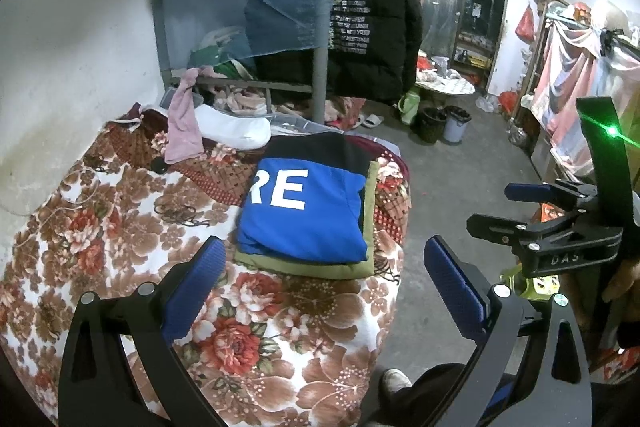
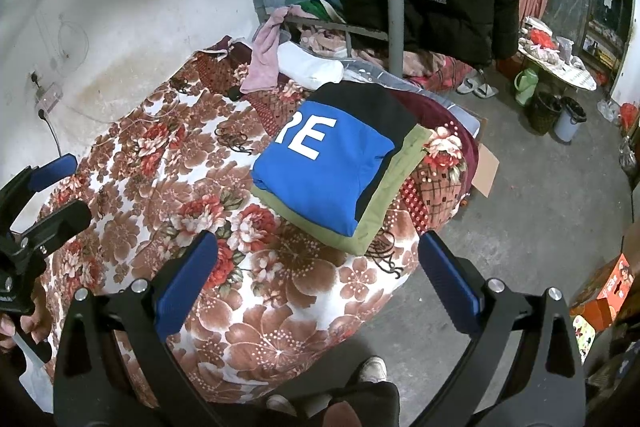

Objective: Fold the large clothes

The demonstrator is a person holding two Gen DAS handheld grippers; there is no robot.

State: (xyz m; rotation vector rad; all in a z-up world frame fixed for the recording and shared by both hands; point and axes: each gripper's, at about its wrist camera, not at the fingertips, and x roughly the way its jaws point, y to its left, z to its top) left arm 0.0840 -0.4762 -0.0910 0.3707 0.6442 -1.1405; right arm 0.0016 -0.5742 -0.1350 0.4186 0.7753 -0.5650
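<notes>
A folded blue and black garment [image 1: 308, 211] with white letters "RE" lies on a folded olive-green garment [image 1: 320, 269] near the right edge of the floral bed [image 1: 120, 235]. Both show in the right wrist view too, blue [image 2: 332, 167] on olive [image 2: 384, 215]. My left gripper [image 1: 324, 267] is open and empty, held above the bed in front of the stack. My right gripper [image 2: 318, 259] is open and empty, also short of the stack. The right gripper appears at the right in the left wrist view [image 1: 532, 215]; the left gripper appears at the left in the right wrist view [image 2: 48, 195].
A pink cloth [image 1: 182, 127] and white pillow [image 1: 236, 129] lie at the bed's far end by a grey pole [image 1: 320, 83]. A black jacket [image 1: 372, 15] hangs behind. Bins [image 1: 444, 125] stand on the concrete floor. A clothes rack [image 1: 572, 67] is at right. My shoe [image 2: 374, 371] is below.
</notes>
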